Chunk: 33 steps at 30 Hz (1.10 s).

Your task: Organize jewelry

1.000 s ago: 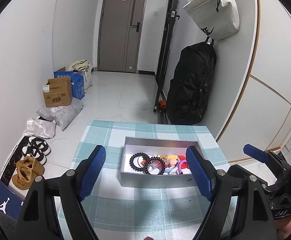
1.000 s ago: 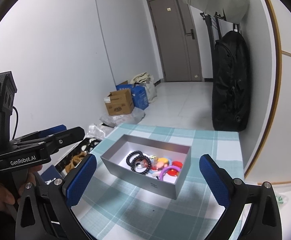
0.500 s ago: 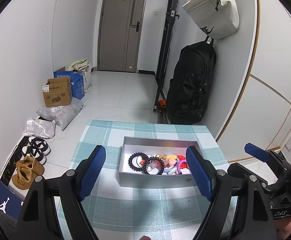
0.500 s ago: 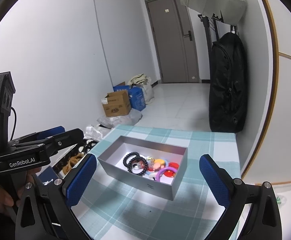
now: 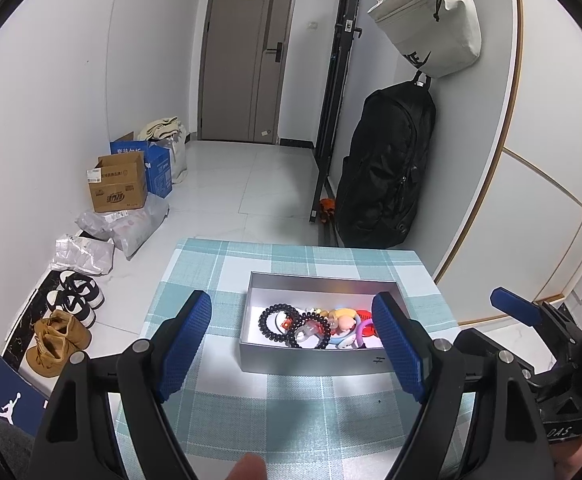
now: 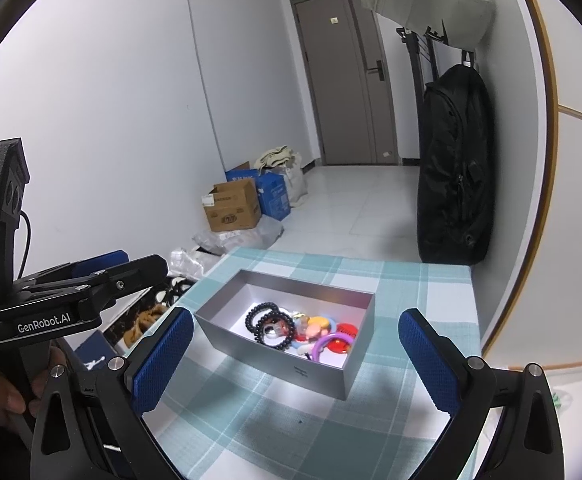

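Observation:
A silver box (image 5: 311,362) stands on the teal checked tablecloth (image 5: 291,412). Inside lie black bead bracelets (image 5: 277,322), a purple ring (image 5: 361,330), red pieces and a yellow-pink charm. My left gripper (image 5: 293,348) is open and empty, held above the table just short of the box. My right gripper (image 6: 297,364) is open and empty, also short of the box (image 6: 323,376), with the bracelets (image 6: 265,326) in view. The left gripper shows at the left of the right wrist view (image 6: 91,292); the right gripper shows at the right of the left wrist view (image 5: 531,320).
Beyond the small table's far edge is white tiled floor. Cardboard boxes (image 5: 119,184), bags and shoes (image 5: 71,300) lie along the left wall. A black backpack (image 5: 387,168) hangs on the right wall, a beige bag (image 5: 431,20) above it.
Both grippers have drawn back slightly and risen; the box sits a little lower and farther in both views. Both stay open and empty.

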Each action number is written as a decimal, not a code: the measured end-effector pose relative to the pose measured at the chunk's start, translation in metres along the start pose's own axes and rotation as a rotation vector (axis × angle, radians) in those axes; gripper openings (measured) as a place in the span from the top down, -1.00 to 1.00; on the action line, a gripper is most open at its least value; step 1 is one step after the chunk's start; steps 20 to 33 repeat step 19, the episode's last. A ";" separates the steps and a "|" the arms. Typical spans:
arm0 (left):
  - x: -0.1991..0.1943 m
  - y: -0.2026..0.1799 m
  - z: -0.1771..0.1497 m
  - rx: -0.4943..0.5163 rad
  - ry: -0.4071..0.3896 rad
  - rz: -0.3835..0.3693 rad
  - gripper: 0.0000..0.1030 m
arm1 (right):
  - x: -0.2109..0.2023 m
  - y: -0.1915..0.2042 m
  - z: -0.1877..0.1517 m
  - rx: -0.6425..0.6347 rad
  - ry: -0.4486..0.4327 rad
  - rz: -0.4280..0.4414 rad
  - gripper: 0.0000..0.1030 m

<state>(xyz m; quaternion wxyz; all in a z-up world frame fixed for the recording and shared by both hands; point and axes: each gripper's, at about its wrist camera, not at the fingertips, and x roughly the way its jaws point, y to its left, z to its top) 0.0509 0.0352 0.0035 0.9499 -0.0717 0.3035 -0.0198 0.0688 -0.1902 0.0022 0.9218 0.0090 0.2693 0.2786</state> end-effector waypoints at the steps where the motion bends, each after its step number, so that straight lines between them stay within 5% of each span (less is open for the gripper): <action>1: 0.000 0.000 0.000 -0.001 0.000 0.000 -0.54 | 0.000 0.000 0.000 0.000 0.000 -0.001 -1.00; 33: -0.003 -0.002 0.001 0.010 -0.019 -0.041 -0.54 | 0.004 -0.001 -0.001 0.010 0.019 -0.004 -1.00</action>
